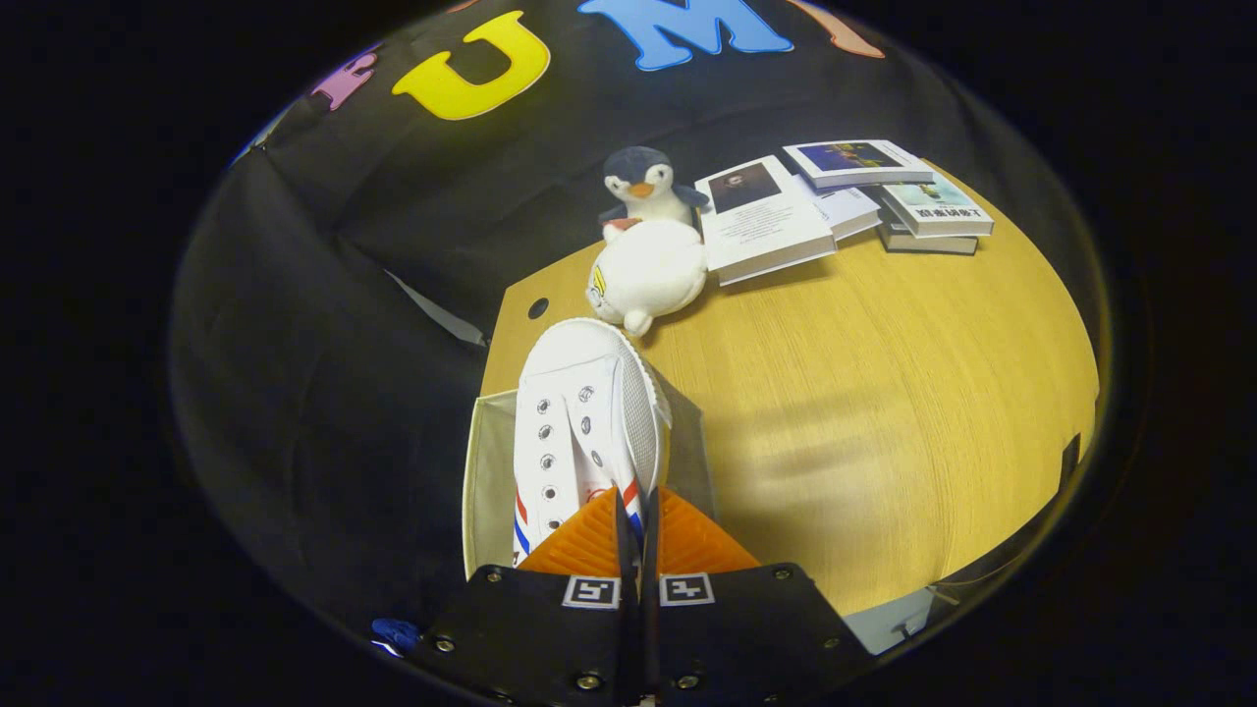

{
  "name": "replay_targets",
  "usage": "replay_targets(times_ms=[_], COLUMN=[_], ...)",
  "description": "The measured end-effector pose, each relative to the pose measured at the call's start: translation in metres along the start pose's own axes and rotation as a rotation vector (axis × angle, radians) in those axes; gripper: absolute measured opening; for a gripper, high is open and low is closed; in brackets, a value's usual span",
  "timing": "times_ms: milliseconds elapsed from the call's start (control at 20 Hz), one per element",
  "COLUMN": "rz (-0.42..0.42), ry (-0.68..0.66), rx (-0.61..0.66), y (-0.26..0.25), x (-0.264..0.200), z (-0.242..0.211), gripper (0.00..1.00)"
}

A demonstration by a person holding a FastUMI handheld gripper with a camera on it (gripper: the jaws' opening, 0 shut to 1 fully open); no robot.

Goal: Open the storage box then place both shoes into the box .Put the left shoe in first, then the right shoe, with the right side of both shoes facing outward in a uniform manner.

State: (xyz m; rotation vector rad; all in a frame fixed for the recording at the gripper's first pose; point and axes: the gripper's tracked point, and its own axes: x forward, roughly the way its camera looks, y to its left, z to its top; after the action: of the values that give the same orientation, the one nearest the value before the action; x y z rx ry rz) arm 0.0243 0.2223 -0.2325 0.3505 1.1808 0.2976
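A white canvas shoe (581, 417) with metal eyelets and red and blue side stripes hangs from my gripper (636, 511), toe pointing away from me. The two orange ribbed fingers (589, 540) are pressed nearly together on the shoe's upper edge near the heel. Under the shoe lies the storage box (488, 471), a pale translucent container at the table's left edge; the shoe sits over its opening and hides most of the inside. Whether another shoe lies in the box cannot be made out.
A white plush toy (648, 275) lies just beyond the shoe's toe, with a penguin plush (643, 187) behind it. Several books (835, 201) are spread at the table's far side. The wooden table (884, 393) stretches to the right. A round hole (537, 307) marks its left corner.
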Motion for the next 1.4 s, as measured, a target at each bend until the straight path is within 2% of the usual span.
replay_targets(times_ms=[200,650,750,800,850,950,1200,1400], rz=[-0.023,-0.082,-0.029,0.003,0.018,0.025,0.05,0.032], ry=[0.024,-0.013,-0.019,-0.049,-0.078,-0.13,-0.293,-0.416], rx=[-0.009,-0.034,-0.003,0.012,0.016,-0.016,-0.138,-0.23], y=[0.008,0.009,0.02,0.026,0.028,0.03,0.035,0.02], x=[0.015,0.019,0.021,0.014,0.008,-0.007,-0.057,-0.103], z=[-0.016,-0.019,-0.021,-0.013,-0.005,0.008,0.043,0.065], gripper=[0.01,0.01,0.17,0.38,0.52,0.99,0.98,0.98])
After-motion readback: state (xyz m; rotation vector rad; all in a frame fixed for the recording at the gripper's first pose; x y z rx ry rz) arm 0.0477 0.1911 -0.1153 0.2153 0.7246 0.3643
